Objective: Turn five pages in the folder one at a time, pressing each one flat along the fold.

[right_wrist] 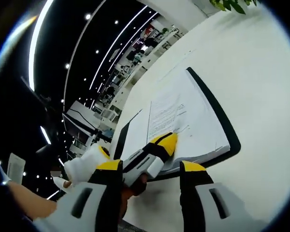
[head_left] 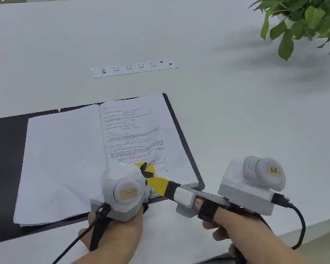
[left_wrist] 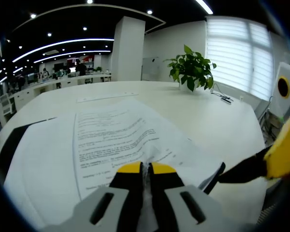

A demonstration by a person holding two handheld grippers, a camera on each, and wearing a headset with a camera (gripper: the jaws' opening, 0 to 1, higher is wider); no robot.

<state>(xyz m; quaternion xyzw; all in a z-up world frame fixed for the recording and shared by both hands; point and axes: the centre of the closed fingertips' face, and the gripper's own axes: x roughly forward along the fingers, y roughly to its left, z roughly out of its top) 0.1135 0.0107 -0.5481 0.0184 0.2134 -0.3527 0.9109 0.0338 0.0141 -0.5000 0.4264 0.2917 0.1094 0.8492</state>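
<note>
Pinching illegibly printed page [left_wrist: 125, 140]: left gripper [left_wrist: 146, 170]

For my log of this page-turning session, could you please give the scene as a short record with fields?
folder: open, lying flat on the white table
left tongs: shut, tips at the lower edge of the right page
right tongs: open, holding nothing, pointed at the folder's near edge
behind the folder: power strip; plant at the far right
</note>
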